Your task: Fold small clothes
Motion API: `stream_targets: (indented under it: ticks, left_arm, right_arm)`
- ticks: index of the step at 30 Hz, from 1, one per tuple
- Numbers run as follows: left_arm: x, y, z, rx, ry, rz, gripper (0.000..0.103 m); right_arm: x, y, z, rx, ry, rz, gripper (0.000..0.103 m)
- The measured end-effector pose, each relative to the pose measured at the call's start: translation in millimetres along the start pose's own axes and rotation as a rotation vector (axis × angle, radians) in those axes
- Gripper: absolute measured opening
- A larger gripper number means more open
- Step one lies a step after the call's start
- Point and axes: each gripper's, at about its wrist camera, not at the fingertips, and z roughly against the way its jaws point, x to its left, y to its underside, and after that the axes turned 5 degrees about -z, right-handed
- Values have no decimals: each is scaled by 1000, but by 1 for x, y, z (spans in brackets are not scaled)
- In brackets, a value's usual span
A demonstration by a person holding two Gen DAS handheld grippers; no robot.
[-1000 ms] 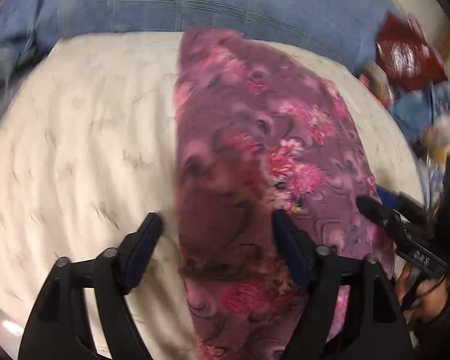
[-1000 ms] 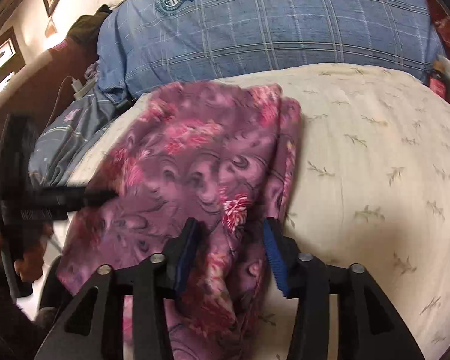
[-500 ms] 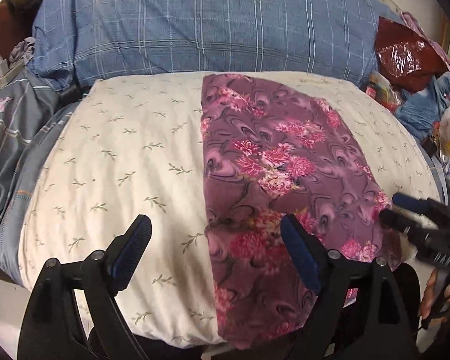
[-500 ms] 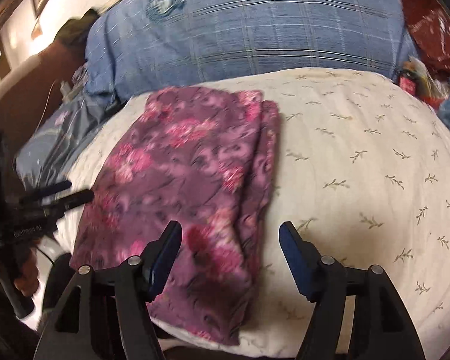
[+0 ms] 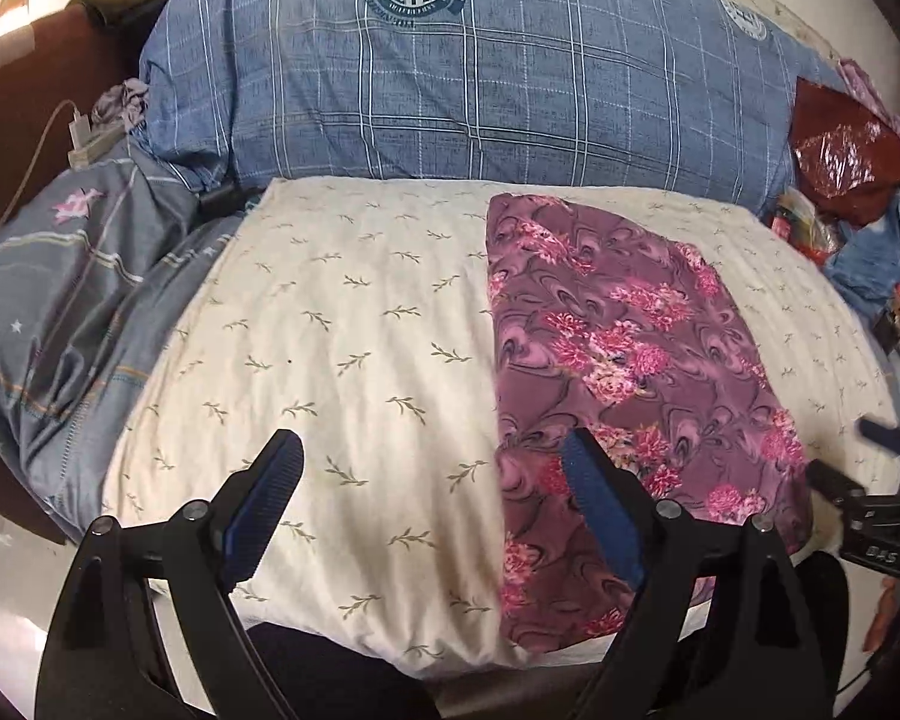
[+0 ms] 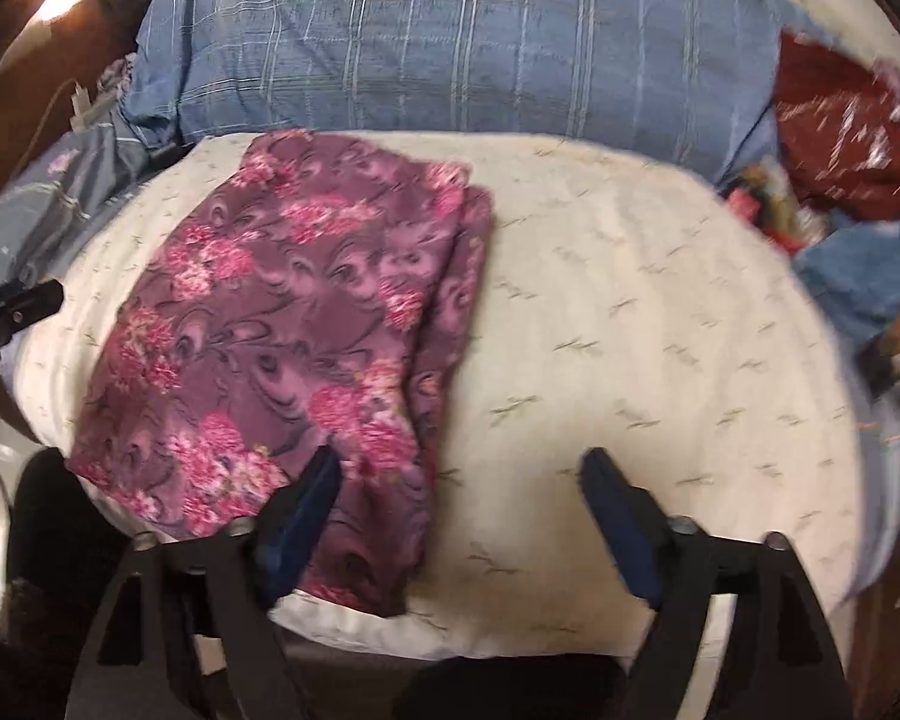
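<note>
A purple garment with pink flowers (image 5: 624, 384) lies folded lengthwise on a cream cushion (image 5: 342, 360). It also shows in the right wrist view (image 6: 282, 324), with its folded edges stacked along its right side. My left gripper (image 5: 432, 474) is open and empty, above the cushion's near edge, its right finger over the garment's left edge. My right gripper (image 6: 459, 492) is open and empty, above the garment's near right corner. The right gripper's tips show at the right edge of the left wrist view (image 5: 870, 480).
A large blue checked pillow (image 5: 450, 72) lies behind the cushion. A grey-blue quilt (image 5: 60, 300) is bunched at the left. A dark red plastic bag (image 5: 840, 156) and mixed clothes (image 6: 858, 276) are piled at the right. A charger and cable (image 5: 84, 138) are at far left.
Both grippers have let go of the garment, opened wide and pulled back toward the cushion's near edge. The garment now lies flat.
</note>
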Motion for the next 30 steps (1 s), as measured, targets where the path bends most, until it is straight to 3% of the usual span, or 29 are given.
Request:
stream_targets:
  ticks: [1, 6, 11, 24, 27, 30]
  left_arm:
    - [-1, 0, 1, 0, -14, -7, 89]
    - [-6, 5, 10, -27, -48, -37, 89]
    - [-5, 11, 20, -42, -29, -43, 89]
    - [-5, 28, 28, -8, -21, -58, 89]
    - [2, 24, 21, 34, -9, -12, 89]
    - [20, 22, 7, 102, 62, 103, 89]
  right_arm:
    - [-1, 1, 5, -19, 22, 8, 98]
    - [-4, 7, 25, -83, 34, 30, 99]
    - [-1, 10, 26, -36, 49, 28, 100]
    - [-11, 25, 39, -49, 5, -34, 100]
    - [-14, 25, 39, -44, -4, -53, 100]
    - [-20, 25, 35, -36, -58, -86, 100]
